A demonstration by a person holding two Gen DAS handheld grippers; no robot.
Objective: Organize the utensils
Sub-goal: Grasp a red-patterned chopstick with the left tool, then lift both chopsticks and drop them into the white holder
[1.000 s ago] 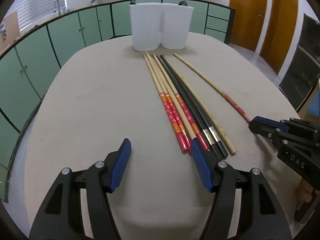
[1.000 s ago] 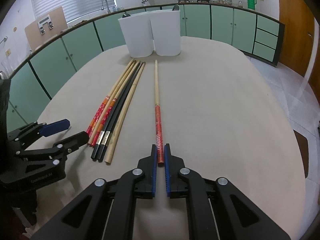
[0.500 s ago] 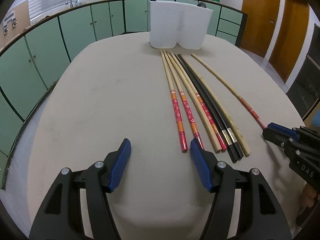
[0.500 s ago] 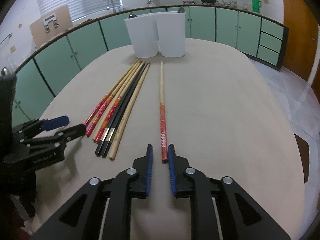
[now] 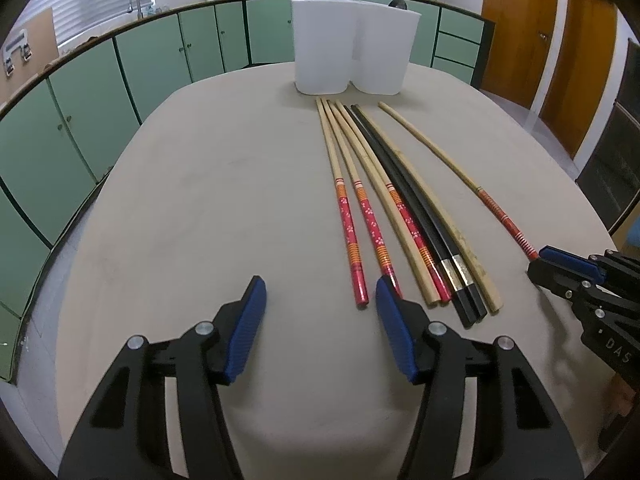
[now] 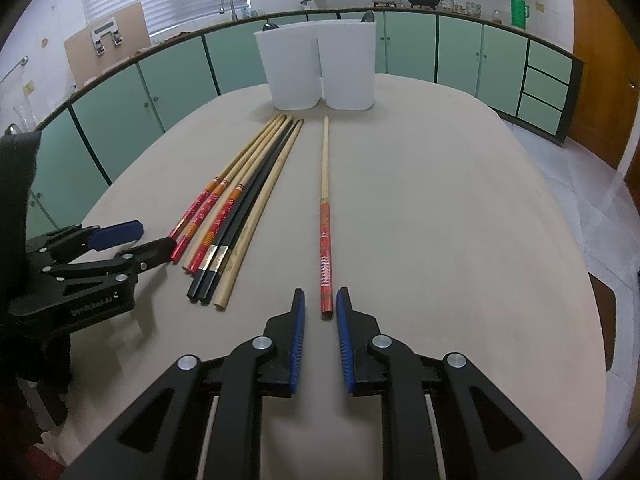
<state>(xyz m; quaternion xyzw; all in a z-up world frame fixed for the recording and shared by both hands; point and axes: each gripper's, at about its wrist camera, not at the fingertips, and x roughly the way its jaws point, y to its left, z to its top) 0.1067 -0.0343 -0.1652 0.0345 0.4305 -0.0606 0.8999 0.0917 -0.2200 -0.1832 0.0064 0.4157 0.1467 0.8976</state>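
Observation:
Several chopsticks [image 5: 400, 208] lie side by side on the beige table [image 5: 200, 200], some wooden with red ends, two of them black. My left gripper [image 5: 320, 284] hovers at their near ends with its jaws closing. The leftmost red end [image 5: 360, 296] lies just inside the right finger [image 5: 390, 312], and no pad presses it. A lone red-handled chopstick [image 6: 325, 208] lies apart to the right. My right gripper [image 6: 320, 292] stands open by a narrow gap around its near end, pads clear of it. The white two-part holder [image 6: 316, 68] stands at the far end.
Dark utensil tips [image 6: 368, 16] stick out of the holder. Green cabinets [image 5: 80, 112] curve round the left and back, and wooden doors [image 5: 520, 28] stand on the right. The right gripper [image 5: 560, 266] shows at the right edge of the left wrist view; the left gripper [image 6: 136, 240] shows in the right's.
The right gripper's jaws, nearly shut around the lone chopstick's end a second ago, have parted a little. The left gripper's jaws have narrowed slightly. Neither hand has shifted.

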